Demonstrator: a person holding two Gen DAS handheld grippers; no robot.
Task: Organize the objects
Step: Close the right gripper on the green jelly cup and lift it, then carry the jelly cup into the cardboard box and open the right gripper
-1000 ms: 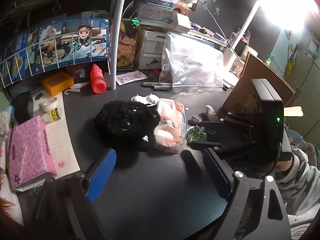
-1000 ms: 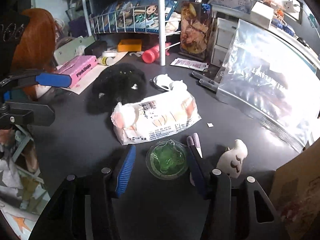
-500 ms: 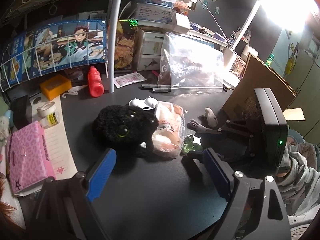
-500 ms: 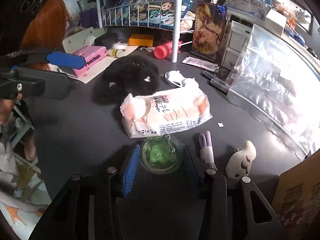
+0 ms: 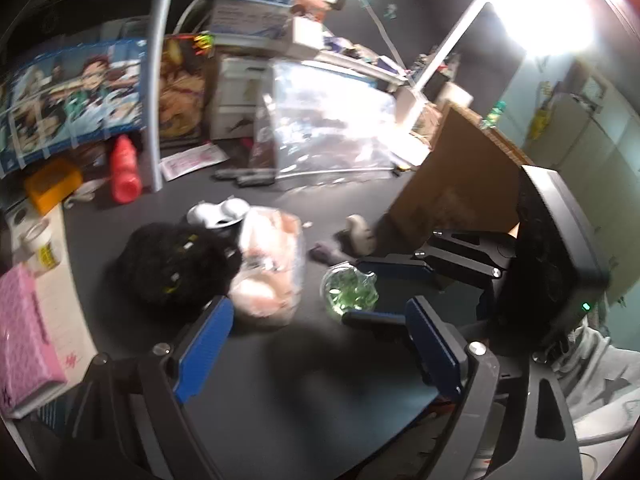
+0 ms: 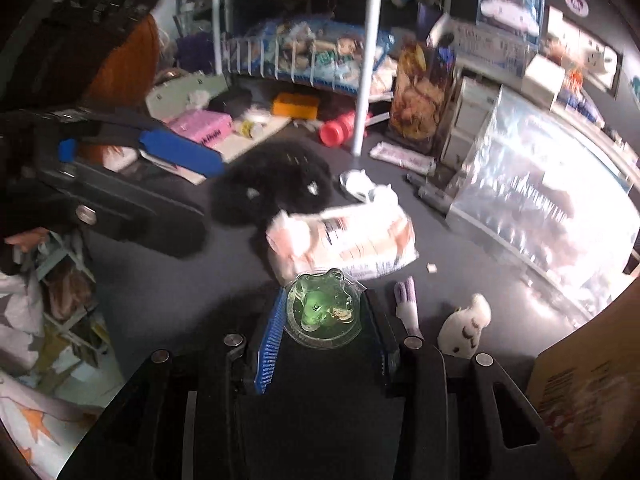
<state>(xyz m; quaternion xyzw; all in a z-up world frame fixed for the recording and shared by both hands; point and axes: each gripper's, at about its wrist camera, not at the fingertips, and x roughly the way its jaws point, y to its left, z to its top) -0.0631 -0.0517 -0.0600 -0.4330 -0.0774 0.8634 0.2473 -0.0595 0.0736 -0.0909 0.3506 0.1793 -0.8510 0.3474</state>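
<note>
Fingers (image 6: 269, 334) of the right gripper (image 6: 322, 320) are clamped on the green container (image 6: 322, 312), just near the bread bag (image 6: 344, 240); left gripper (image 5: 320, 344) hangs wide open over the black desk (image 5: 300, 380).

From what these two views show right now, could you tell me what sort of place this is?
Probably a cluttered desk in someone's bedroom or hobby corner: an anime poster behind a wire rack, a black plush toy on the dark desk, and a lit desk lamp.
</note>
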